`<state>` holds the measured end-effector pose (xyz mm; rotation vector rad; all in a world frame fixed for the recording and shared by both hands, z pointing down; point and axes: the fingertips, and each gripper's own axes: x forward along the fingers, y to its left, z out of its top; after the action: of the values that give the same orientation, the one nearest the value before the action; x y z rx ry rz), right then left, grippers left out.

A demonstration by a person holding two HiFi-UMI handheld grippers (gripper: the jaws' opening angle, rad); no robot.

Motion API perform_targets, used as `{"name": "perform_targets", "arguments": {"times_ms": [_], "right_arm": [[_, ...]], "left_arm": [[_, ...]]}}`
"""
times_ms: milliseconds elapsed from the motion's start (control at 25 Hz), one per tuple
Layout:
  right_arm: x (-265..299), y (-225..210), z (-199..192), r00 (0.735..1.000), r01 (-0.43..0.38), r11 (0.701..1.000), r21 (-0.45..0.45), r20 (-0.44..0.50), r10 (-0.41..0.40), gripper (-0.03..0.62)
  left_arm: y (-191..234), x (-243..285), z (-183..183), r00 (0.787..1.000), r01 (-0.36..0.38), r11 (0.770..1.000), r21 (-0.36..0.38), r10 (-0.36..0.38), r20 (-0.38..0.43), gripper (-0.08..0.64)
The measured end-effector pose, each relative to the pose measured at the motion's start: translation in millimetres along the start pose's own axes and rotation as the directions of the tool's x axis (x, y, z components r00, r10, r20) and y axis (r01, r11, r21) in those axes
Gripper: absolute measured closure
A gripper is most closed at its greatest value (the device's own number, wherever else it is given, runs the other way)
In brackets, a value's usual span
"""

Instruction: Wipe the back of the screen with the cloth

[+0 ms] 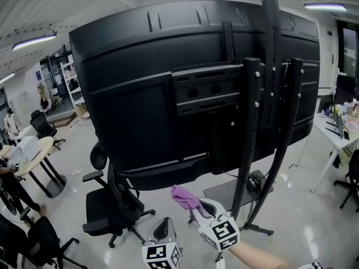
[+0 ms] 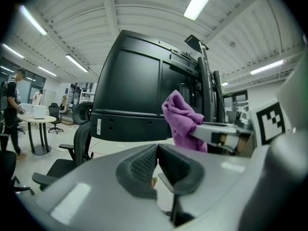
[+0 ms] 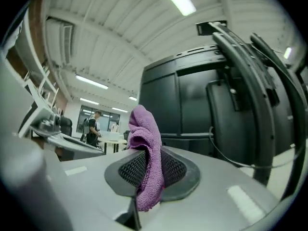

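**Cloth clamped, held below the screen**

The right gripper (image 3: 149,170) has its jaws pinched on the crumpled purple microfibre cloth (image 3: 147,129), which bunches above the pads with a tail hanging below. The left gripper (image 2: 156,165) has its pads pressed together with nothing between them. In the head view the cloth (image 1: 184,196) sits under the lower edge of the large black screen back (image 1: 168,94), apart from it. The black metal floor stand (image 1: 252,150) is to the right and the black office chair (image 1: 112,206) to the left.
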<state>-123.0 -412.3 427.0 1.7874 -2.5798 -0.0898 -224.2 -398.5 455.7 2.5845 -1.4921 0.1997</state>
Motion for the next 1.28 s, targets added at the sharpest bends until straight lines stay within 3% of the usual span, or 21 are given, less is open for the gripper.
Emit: {"name": "perform_targets", "arguments": {"times_ms": [80,280,560,760,1000,1280], "right_arm": [[-40,-26,-10,0.999,0.032,0.998,0.059,-0.002,-0.032,0.54],[-142,-102,-33,0.995,0.102,0.989,0.111,-0.022,-0.1,0.54],[-292,-228,-46,0.989,0.145,0.988,0.049,-0.029,-0.144,0.54],[-371,-315,-43,0.974,0.225,0.973,0.045,-0.022,-0.224,0.54],[-427,-396,-38,0.953,0.301,0.953,0.024,-0.021,-0.301,0.54],[-433,-476,-32,0.945,0.325,0.945,-0.026,-0.027,-0.326,0.54]], "left_arm": [[-39,1,-8,0.999,0.032,0.999,-0.008,-0.032,-0.011,0.552],[-149,10,-34,0.997,0.069,0.998,-0.013,-0.07,-0.036,0.552],[-342,42,-57,0.99,0.139,0.99,-0.013,-0.14,-0.022,0.552],[-450,76,-54,0.98,0.191,0.982,0.006,-0.191,-0.055,0.552],[-543,115,-30,0.96,0.276,0.96,0.052,-0.273,-0.06,0.552],[-603,178,-7,0.952,0.305,0.947,0.104,-0.301,-0.052,0.552]]}}
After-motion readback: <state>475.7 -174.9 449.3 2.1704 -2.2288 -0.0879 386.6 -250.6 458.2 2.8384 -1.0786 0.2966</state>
